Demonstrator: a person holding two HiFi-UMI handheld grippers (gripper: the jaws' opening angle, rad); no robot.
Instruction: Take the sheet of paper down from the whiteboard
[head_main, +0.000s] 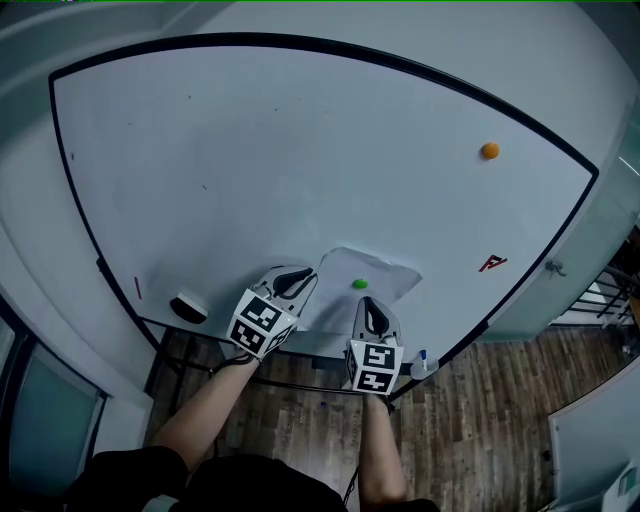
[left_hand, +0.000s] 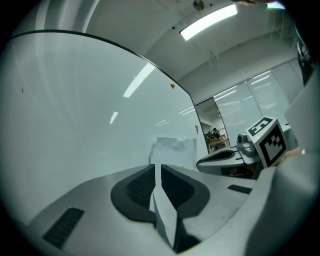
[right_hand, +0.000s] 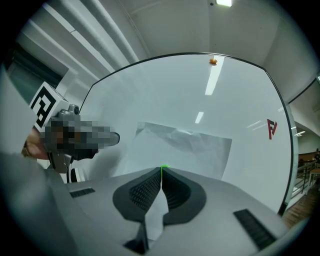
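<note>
A crumpled white sheet of paper (head_main: 385, 280) lies against the whiteboard (head_main: 300, 150) near its lower edge, with a green magnet (head_main: 360, 284) on it. My left gripper (head_main: 298, 276) is shut on the sheet's left edge; in the left gripper view the paper (left_hand: 172, 150) runs down between the closed pads of the left gripper (left_hand: 155, 167). My right gripper (head_main: 368, 306) is shut on the sheet's lower edge. In the right gripper view the paper (right_hand: 185, 147) spreads out ahead of the right gripper (right_hand: 161, 172), and a strip of it hangs between the pads.
An orange magnet (head_main: 490, 150) sits high on the right of the board, and a red letter magnet (head_main: 492, 263) lower right. A black eraser (head_main: 188, 307) rests at the board's lower left. A blue-capped marker (head_main: 422, 358) sits by the bottom frame. Wood floor (head_main: 470, 420) lies below.
</note>
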